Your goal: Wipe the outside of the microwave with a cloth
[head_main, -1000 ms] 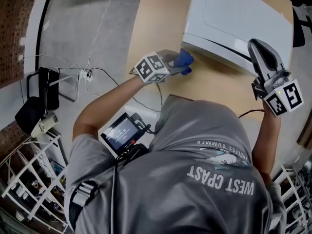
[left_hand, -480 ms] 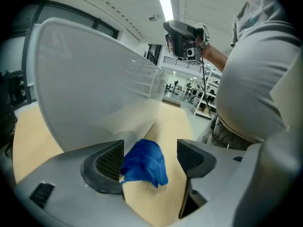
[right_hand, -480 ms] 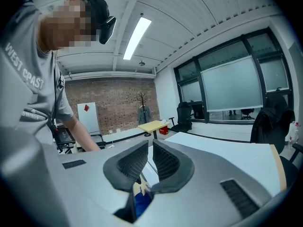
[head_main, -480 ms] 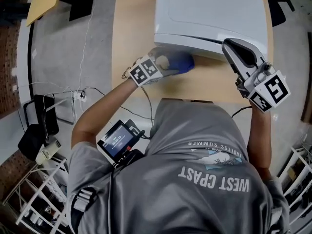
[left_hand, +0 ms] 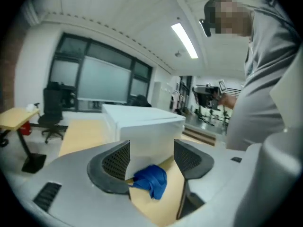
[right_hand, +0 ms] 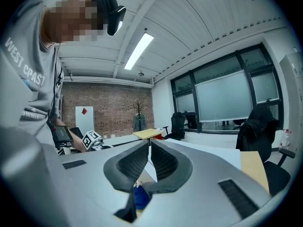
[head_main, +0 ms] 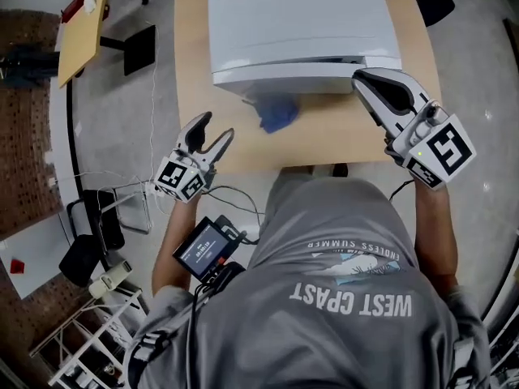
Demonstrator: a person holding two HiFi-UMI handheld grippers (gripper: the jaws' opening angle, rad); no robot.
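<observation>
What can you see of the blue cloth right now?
The blue cloth is a small, soft-looking fabric rag, crumpled into a loose bunch rather than folded. It lies on the light wooden table, at the foot of the white microwave, on its front side and seemingly against it. Nothing holds it; it rests free.

One microwave (head_main: 300, 31), one cloth (head_main: 278, 116), one counter (head_main: 195, 71). Two grippers, a left gripper (head_main: 216, 128) and a right gripper (head_main: 362, 79), each with two jaws. One person (head_main: 349, 298), wearing one small screen (head_main: 203, 250). One yellow table (head_main: 79, 27) stands apart.
</observation>
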